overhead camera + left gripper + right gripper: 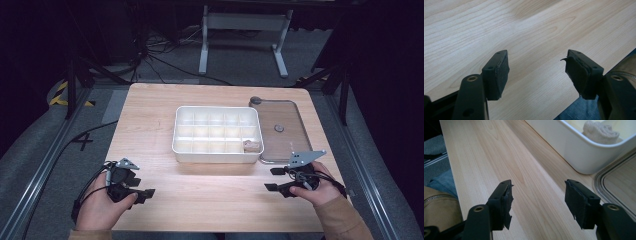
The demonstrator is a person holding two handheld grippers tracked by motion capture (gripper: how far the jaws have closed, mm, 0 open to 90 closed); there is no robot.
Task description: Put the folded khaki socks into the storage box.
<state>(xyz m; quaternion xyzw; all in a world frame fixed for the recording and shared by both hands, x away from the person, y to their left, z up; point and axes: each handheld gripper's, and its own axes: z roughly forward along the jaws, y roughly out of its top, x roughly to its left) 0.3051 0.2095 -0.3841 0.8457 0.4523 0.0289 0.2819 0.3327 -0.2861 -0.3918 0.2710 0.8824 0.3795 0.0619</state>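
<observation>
I've got both grippers parked low in the frame, left gripper [131,186] lower left, right gripper [278,179] lower right, jaws wide and empty; probably a ready pose; the tray [216,150] sits mid-frame, a cloth [252,146] in its lower-right cell, the lid [290,112] just right of it.
</observation>
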